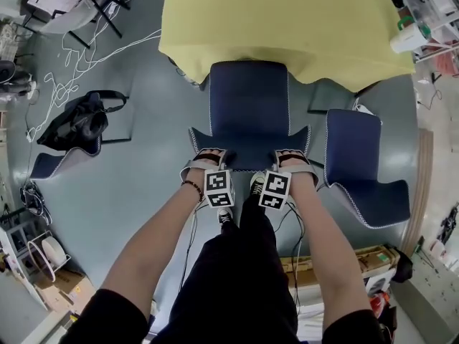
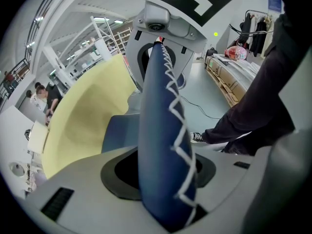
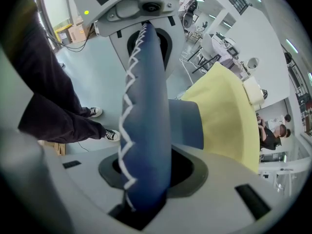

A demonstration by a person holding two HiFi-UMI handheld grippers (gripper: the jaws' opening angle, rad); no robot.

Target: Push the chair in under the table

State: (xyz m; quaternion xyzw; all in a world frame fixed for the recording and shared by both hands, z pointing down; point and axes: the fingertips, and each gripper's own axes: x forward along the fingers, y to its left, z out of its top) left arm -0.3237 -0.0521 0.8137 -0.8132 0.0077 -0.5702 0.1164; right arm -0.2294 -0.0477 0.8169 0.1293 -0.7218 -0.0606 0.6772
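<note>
Where claws (image 1: 210,154) (image 1: 290,155) clamp the chair (image 1: 247,113), both stand part-open.

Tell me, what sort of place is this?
Probably a lab or workshop hall rather than a home: loose white cables trail over the grey floor, metal shelving stands in the background, and cardboard boxes lie near the blue chair.

a dark blue padded chair (image 1: 248,110) with white zigzag edge stitching stands upright, its seat pointing at a rectangular table draped in pale yellow cloth (image 1: 287,20). the seat's front edge just reaches the cloth's hem.
</note>
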